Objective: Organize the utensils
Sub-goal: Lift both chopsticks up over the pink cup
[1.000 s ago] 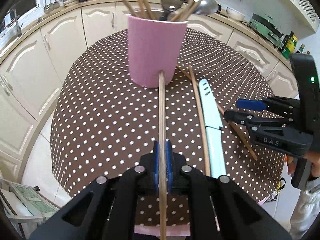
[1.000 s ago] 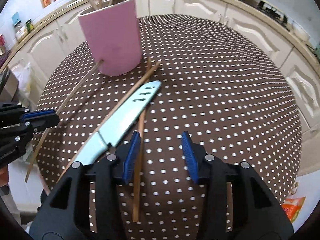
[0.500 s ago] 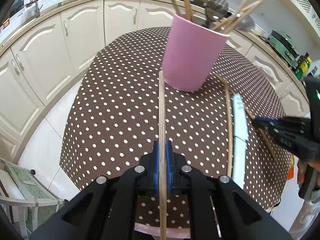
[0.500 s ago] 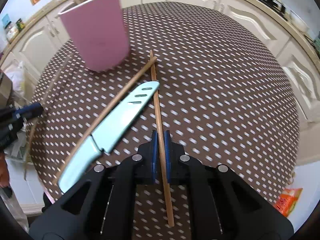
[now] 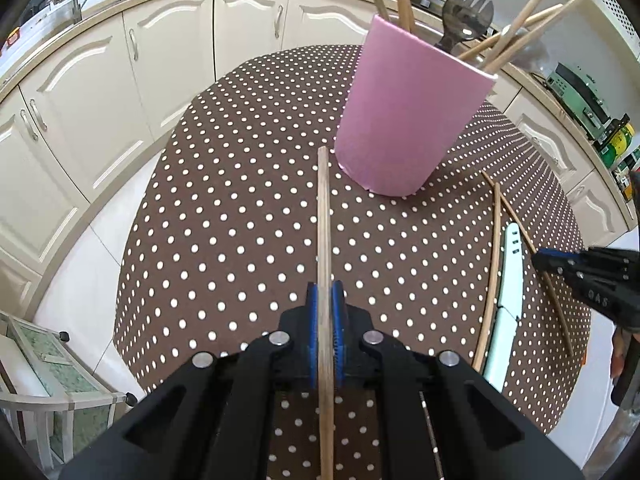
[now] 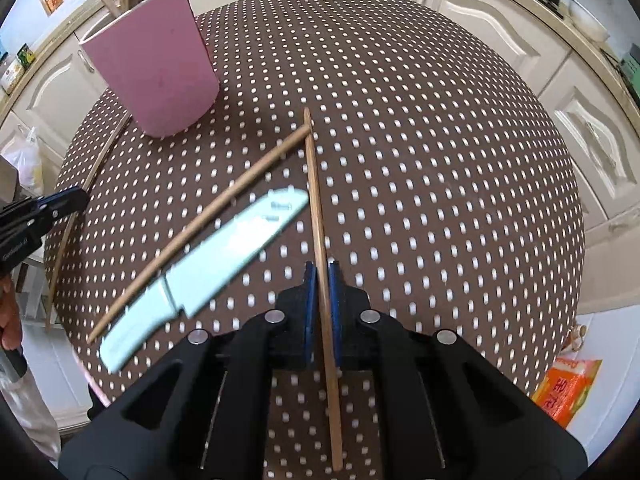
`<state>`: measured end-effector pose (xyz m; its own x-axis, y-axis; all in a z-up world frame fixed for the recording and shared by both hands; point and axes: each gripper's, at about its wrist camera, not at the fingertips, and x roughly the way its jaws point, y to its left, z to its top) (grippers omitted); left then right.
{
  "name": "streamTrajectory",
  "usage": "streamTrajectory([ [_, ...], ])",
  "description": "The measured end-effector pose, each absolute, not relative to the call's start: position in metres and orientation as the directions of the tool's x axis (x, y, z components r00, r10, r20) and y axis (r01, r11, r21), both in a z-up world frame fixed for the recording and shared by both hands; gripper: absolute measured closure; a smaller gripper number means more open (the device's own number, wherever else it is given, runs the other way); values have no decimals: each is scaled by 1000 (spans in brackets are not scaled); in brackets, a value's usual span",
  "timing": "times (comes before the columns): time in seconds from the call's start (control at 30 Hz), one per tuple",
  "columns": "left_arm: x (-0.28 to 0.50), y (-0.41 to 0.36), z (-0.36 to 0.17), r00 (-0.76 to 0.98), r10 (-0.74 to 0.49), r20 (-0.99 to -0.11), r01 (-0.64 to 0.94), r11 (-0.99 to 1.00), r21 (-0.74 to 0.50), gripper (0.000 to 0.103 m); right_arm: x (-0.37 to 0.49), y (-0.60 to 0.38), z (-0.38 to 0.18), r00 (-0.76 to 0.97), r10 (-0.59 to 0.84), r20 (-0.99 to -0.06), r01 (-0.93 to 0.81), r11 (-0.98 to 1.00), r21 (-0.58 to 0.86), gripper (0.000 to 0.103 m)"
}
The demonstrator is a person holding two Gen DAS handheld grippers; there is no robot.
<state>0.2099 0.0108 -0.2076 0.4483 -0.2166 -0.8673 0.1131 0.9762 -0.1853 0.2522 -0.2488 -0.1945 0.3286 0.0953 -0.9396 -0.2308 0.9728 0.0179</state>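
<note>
A pink holder cup (image 5: 408,120) stands on the dotted table with several chopsticks and a black spork in it; it also shows in the right wrist view (image 6: 154,68). My left gripper (image 5: 325,300) is shut on a wooden chopstick (image 5: 324,216) and holds it above the table, tip near the cup's base. My right gripper (image 6: 321,276) is shut on another chopstick (image 6: 314,184), lifted over the table. A pale blue knife (image 6: 208,272) and a third chopstick (image 6: 200,220) lie on the table left of it.
The round table has a brown polka-dot cloth (image 6: 440,160). Cream kitchen cabinets (image 5: 120,80) curve around it. An orange bag (image 6: 566,392) lies on the floor at right. A small glass-topped stand (image 5: 44,364) is at the lower left.
My right gripper closed on the chopstick beside the knife and lifted it. My left gripper, still holding its chopstick, swung left and rose, so the cup now sits to the right.
</note>
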Motion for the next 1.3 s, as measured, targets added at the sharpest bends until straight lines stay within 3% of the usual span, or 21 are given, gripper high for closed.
streamTrajectory([
  [0.37, 232, 15, -208, 438, -234, -868, 108, 972, -208, 96, 324, -244, -196, 246, 159, -956, -224, 969, 103, 97],
  [0.6, 220, 27, -199, 502, -280, -819, 105, 959, -264, 96, 287, -291, -170, 378, 211, -902, -178, 972, 153, 98],
  [0.97, 166, 28, -143, 740, -358, -569, 220, 929, -299, 96, 231, -297, -90, 605, 411, -682, -269, 911, 311, 98],
  [1.3, 156, 0, -99, 861, -382, -337, 306, 917, -258, 96, 211, -261, -47, 668, 479, -570, -374, 878, 300, 98],
])
